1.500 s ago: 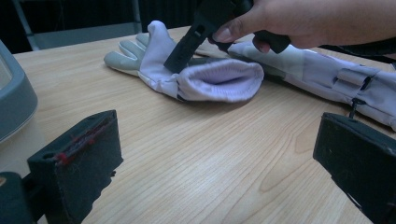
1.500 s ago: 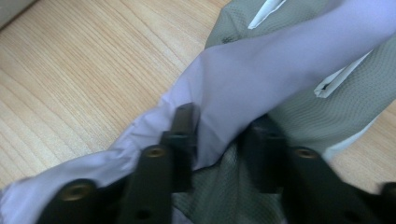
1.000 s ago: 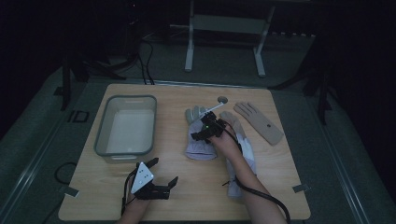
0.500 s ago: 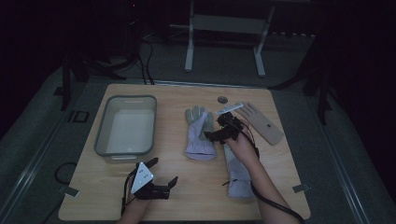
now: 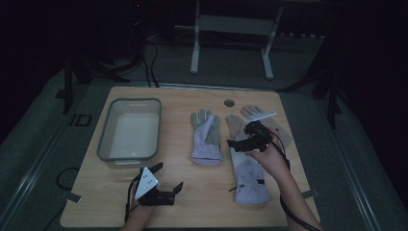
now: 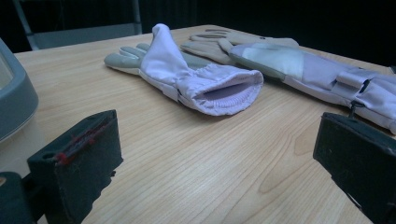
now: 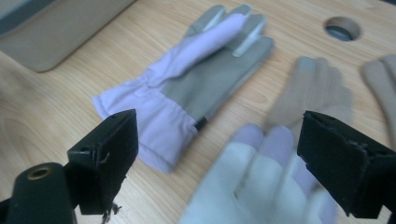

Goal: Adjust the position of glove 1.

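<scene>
Moved: right gripper (image 5: 245, 135) slid back from the far gloves, now over the long lilac glove (image 5: 249, 168).
Writing: "ID" tag (image 5: 80, 120) left of the table (image 5: 192, 207).
Right hand: jaws wide apart, gripping nothing, long glove right under them.
Left gripper (image 5: 166, 191): near edge, gaping, empty.
Short glove (image 5: 206, 138): between tray (image 5: 107, 150) and long glove.
</scene>
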{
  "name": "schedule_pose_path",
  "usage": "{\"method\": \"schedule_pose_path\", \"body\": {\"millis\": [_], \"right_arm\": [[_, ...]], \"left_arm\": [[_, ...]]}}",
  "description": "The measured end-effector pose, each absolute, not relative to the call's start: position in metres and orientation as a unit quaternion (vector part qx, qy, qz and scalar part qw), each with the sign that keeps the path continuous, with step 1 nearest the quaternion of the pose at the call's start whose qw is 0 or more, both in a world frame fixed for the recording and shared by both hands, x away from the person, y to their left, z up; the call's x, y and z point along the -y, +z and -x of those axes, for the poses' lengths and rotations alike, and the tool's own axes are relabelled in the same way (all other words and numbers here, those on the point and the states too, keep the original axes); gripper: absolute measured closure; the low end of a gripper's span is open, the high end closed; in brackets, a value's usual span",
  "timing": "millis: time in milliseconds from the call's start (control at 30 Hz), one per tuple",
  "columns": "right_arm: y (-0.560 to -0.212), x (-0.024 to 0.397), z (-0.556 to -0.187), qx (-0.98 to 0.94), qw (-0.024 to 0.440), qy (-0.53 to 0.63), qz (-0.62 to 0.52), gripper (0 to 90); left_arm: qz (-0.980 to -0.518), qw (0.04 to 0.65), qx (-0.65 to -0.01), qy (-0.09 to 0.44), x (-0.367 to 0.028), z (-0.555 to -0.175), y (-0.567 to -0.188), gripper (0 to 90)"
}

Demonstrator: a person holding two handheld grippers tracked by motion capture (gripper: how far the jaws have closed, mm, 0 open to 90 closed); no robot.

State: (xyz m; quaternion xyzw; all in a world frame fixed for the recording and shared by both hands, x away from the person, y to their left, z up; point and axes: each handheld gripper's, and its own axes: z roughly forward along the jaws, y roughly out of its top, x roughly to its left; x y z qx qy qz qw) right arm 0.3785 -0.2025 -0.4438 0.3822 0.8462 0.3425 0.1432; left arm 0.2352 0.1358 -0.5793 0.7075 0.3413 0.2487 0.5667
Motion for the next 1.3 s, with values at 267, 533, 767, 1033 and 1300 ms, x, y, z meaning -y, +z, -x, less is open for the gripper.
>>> {"method": "schedule_pose_path", "body": {"millis": [267,533,767,1033,1300], "right_arm": [[-0.439,0.231,-0.357,-0.839,0.153,0.364,-0.374,18.6],[-0.446,0.254,-0.334,-0.845,0.159,0.336,-0.384,32.7],[-0.474,0.257,-0.315,-0.862,0.173,0.322,-0.352,38.8],[-0.508,0.256,-0.316,-0.876,0.157,0.3,-0.345,41.1],[-0.535,0.258,-0.322,-0.873,0.146,0.285,-0.369,36.4]], "left_arm": [[-0.708,0.567,-0.34,0.25,-0.136,-0.235,-0.579,1.1],[-0.71,0.564,-0.339,0.25,-0.135,-0.235,-0.579,1.1],[-0.71,0.565,-0.338,0.25,-0.135,-0.235,-0.579,1.1],[-0.71,0.564,-0.338,0.251,-0.135,-0.235,-0.579,1.1],[-0.711,0.564,-0.337,0.251,-0.135,-0.235,-0.579,1.1]]}}
